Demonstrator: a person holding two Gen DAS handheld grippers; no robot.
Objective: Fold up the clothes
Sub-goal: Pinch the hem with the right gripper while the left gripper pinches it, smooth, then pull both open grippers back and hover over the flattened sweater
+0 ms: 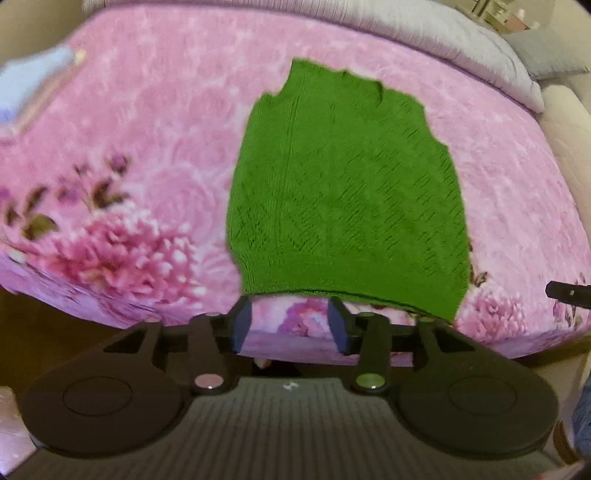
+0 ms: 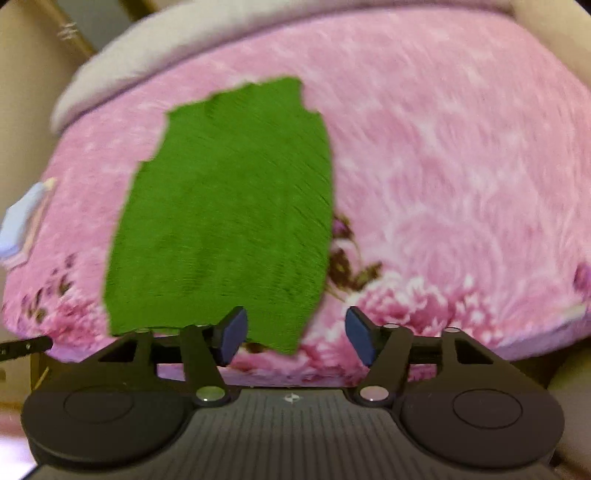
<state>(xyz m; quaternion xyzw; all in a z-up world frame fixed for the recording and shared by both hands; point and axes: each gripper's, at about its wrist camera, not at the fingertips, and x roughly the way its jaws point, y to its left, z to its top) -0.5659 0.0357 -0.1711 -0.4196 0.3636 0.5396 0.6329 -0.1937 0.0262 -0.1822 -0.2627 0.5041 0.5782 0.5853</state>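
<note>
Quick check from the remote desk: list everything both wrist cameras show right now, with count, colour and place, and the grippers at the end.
green knit garment: one, green, lying flat on the blanket, its sides apparently folded in, near hem toward the grippers.
blanket: one, pink with flower print, covering the bed.
pillow: one, pale grey, along the far edge of the bed.
folded pale item: one, light blue-white, at the bed's left edge; too blurred to identify.
left gripper: one, black with blue pads, open, just short of the garment's near hem, holding nothing.
right gripper: one, black with blue pads, open, at the garment's near right corner, holding nothing.
</note>
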